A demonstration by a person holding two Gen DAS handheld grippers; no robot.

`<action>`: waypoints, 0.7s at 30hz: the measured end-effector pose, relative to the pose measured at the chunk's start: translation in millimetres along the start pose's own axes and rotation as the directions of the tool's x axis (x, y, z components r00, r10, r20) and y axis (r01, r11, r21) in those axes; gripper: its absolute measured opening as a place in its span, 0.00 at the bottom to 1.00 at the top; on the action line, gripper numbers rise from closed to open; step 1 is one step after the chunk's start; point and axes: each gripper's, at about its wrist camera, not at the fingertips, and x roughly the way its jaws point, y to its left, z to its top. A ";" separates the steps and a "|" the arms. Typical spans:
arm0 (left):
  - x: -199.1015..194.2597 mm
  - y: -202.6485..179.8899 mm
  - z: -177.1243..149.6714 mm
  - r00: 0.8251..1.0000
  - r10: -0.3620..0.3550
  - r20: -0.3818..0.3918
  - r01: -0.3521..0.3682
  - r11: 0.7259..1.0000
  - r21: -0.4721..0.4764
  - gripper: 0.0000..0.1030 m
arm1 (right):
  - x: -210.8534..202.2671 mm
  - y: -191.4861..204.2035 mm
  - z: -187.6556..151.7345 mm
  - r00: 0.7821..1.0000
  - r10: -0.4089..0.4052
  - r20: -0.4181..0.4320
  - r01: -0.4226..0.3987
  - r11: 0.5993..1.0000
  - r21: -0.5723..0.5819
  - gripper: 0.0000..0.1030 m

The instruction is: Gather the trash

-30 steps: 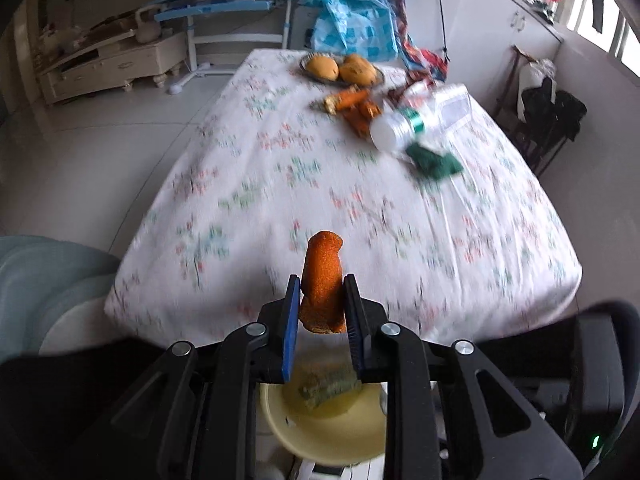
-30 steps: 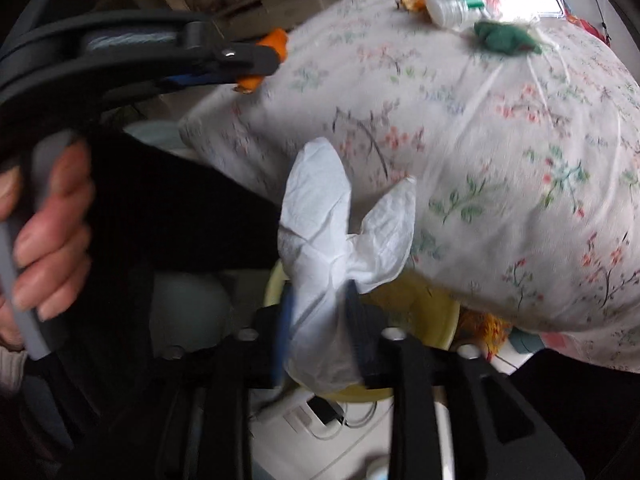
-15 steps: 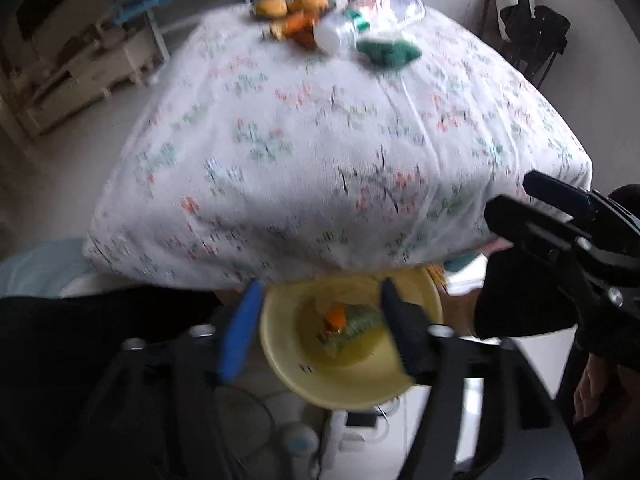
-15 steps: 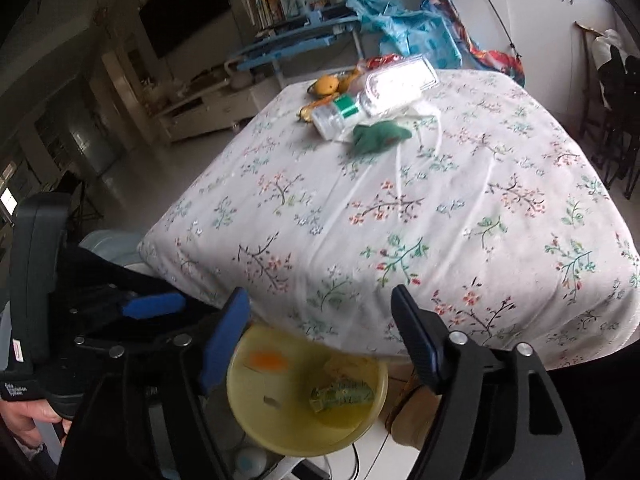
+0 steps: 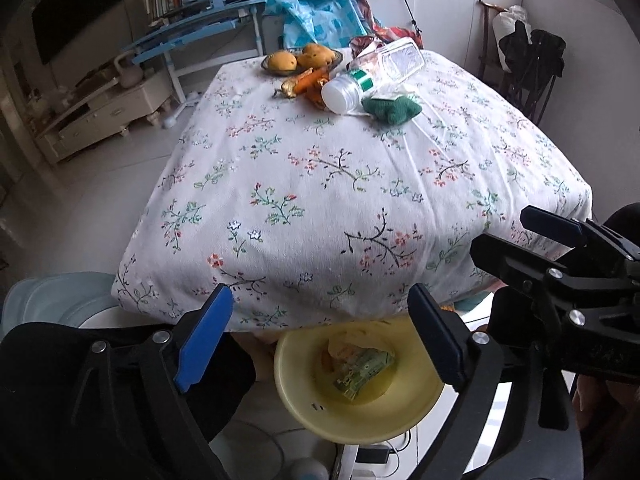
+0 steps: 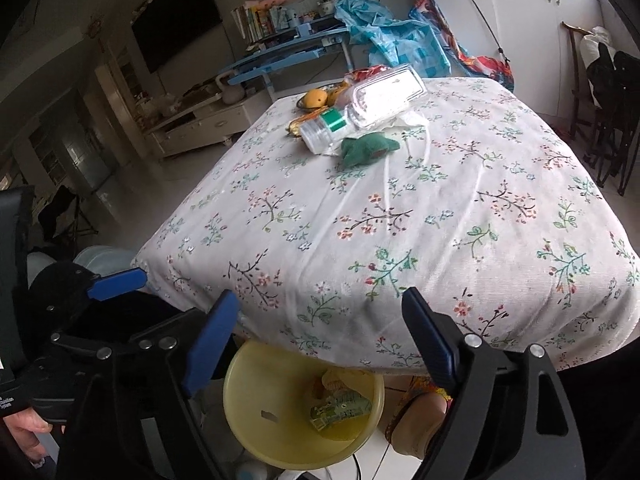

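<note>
Both the left gripper (image 5: 316, 334) and the right gripper (image 6: 320, 336) are wide open and hold nothing above the yellow bin (image 5: 304, 404), while the plastic bottle (image 5: 372, 76) lies on its side far across the table (image 5: 320, 200), straight ahead of both.

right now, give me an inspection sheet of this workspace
surface: table under a floral cloth, near part bare.
job's things: yellow bin on the floor below the near edge, holding a green wrapper and other scraps.
clutter: far end has a plastic bottle on its side, a green cloth, an orange wrapper and a fruit plate.
grippers: left tongs and right tongs both open, empty, over the bin.
cables: some on the floor beside the bin.
surroundings: blue desk, TV, chairs at right.
</note>
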 end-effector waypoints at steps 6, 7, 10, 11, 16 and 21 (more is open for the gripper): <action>-0.7 2.6 2.2 1.000 0.011 0.012 -0.011 1.000 -0.013 0.86 | -6.8 -4.1 2.3 0.999 -0.019 0.044 0.019 1.000 0.008 0.78; -0.9 3.0 2.3 1.000 0.012 0.013 -0.012 1.000 -0.015 0.86 | -7.2 -5.2 2.6 0.999 -0.022 0.047 0.022 1.000 0.013 0.78; -2.3 5.1 3.2 1.000 0.017 0.025 -0.016 1.000 -0.027 0.86 | -8.0 -7.8 3.1 0.998 -0.029 0.053 0.028 0.999 0.023 0.79; -2.7 6.0 3.3 0.999 0.018 0.029 -0.017 0.999 -0.033 0.86 | -7.8 -8.3 3.1 0.998 -0.030 0.052 0.029 0.999 0.026 0.79; -3.9 12.2 5.1 0.999 0.016 0.039 -0.014 0.998 -0.069 0.87 | -6.0 -9.0 2.8 0.999 -0.030 0.044 0.029 0.999 0.025 0.79; -2.4 13.0 4.9 0.999 0.017 0.037 -0.014 0.997 -0.072 0.87 | -4.6 -8.8 2.2 0.999 -0.028 0.039 0.027 0.999 0.022 0.79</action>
